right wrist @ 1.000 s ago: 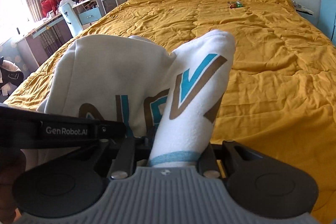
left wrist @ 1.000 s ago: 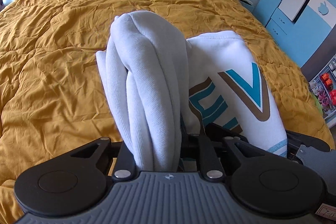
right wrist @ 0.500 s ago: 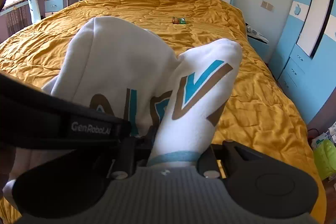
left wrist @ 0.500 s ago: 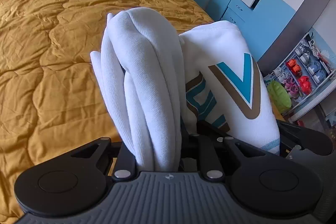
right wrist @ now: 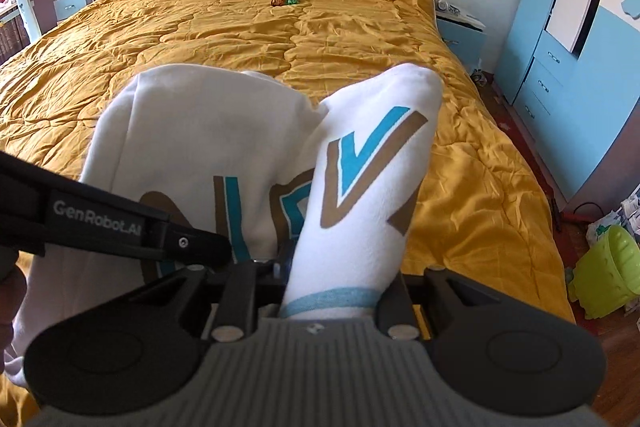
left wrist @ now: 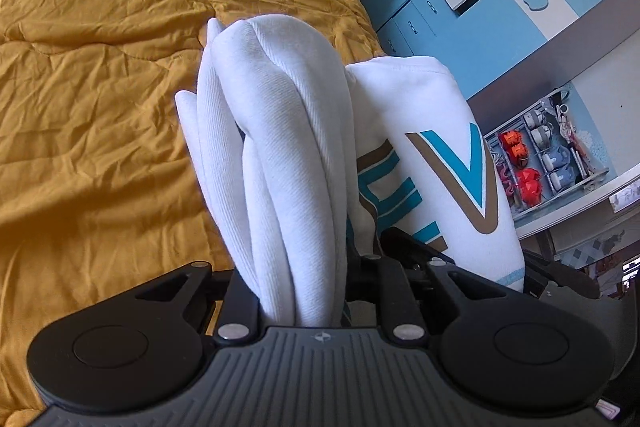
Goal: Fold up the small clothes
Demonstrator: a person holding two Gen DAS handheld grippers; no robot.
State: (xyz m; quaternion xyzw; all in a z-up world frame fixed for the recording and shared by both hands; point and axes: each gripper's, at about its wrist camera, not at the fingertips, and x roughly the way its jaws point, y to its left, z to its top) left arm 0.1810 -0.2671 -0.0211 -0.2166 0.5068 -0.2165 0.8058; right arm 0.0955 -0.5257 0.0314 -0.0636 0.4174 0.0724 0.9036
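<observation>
Left claw [left wrist: 316, 291] and right claw [right wrist: 320, 291] are each clamped on a bunched edge of the white garment [right wrist: 208, 147], held aloft above the bed [right wrist: 240, 39] (carry step). Next: lower it ahead and spread flat.

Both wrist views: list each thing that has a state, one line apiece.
white garment: bunched in folds, held off the bed by both grippers.
left gripper: shut on plain white folds.
right gripper: shut on the printed part with the blue stripe.
yellow quilt: spread over the bed, wrinkled.
wardrobe drawers: closed.
green bucket: tipped on the floor.
</observation>
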